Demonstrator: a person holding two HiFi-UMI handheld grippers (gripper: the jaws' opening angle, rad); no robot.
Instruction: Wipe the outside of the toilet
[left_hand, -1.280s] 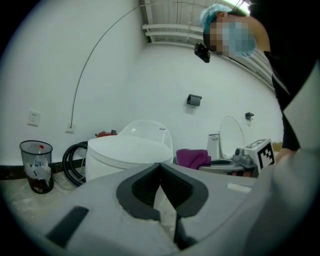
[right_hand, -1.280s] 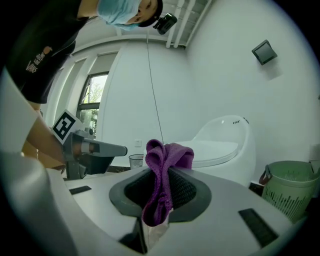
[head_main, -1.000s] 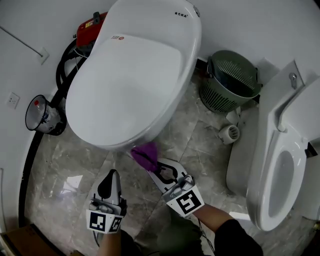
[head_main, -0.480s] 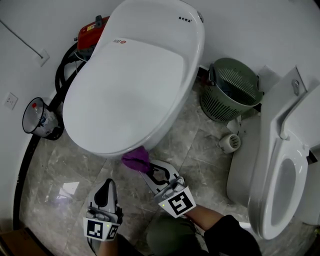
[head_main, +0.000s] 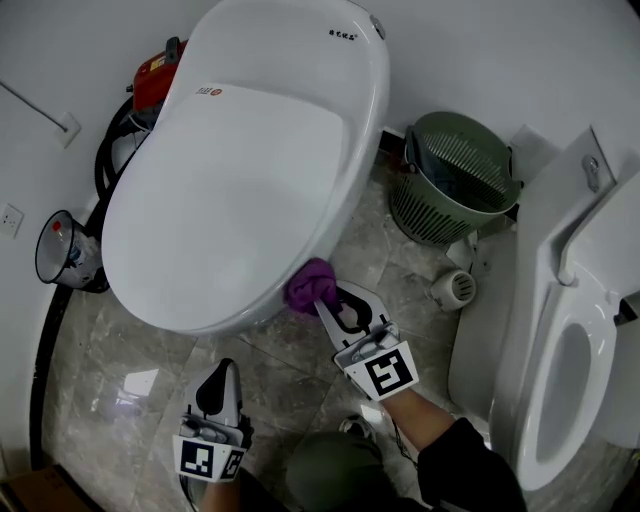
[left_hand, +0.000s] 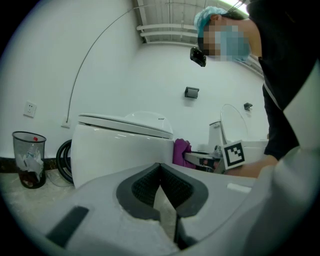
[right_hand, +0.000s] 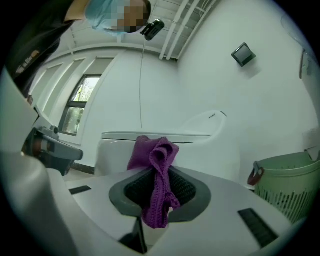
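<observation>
Head view: my right hand-held gripper (head_main: 328, 303) pinches the purple cloth (head_main: 308, 285) at the toilet's (head_main: 250, 150) 5 o'clock side; my left hand-held gripper (head_main: 222, 372) is pressed together.

We see a white glossy oval toilet (head_main: 250, 170) with its lid shut, its back against the wall. A crumpled purple knitted cloth (head_main: 308, 285) touches the bowl's outer right side, just under the rim. Our right gripper (head_main: 325, 300) pinches it, with one end dangling below the jaws.
</observation>
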